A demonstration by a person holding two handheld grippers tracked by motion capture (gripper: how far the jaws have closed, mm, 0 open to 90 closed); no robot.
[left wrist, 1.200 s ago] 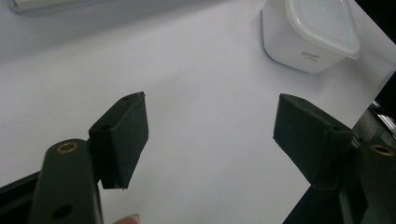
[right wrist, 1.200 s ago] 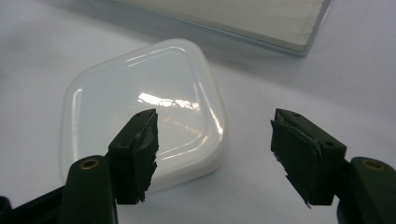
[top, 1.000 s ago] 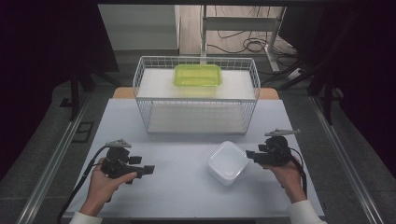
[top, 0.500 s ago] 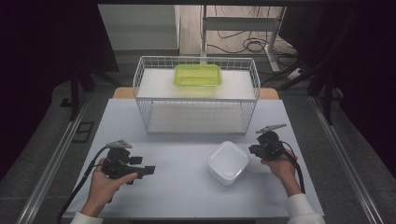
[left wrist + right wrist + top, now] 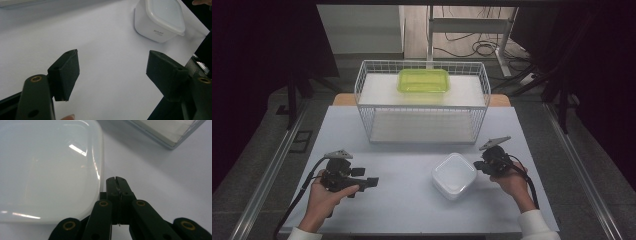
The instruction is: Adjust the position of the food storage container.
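A white lidded plastic container (image 5: 454,175) sits on the white table (image 5: 402,200), right of centre. My right gripper (image 5: 477,165) is shut with nothing between its jaws, its tips (image 5: 117,180) just beside the container's lid edge (image 5: 45,170); whether they touch it I cannot tell. My left gripper (image 5: 371,181) rests at the table's front left, held by a hand, and is open. Between its two pads (image 5: 65,72) lies bare table, with the container (image 5: 160,20) farther off.
A white wire basket (image 5: 422,102) stands at the back of the table with a yellow-green lidded box (image 5: 423,80) on its raised shelf. A corner of the basket (image 5: 172,132) lies just beyond my right gripper. Cables trail from both grippers toward the front edge.
My right gripper has moved left toward the white container and now sits at its right edge. The left gripper has stayed in place.
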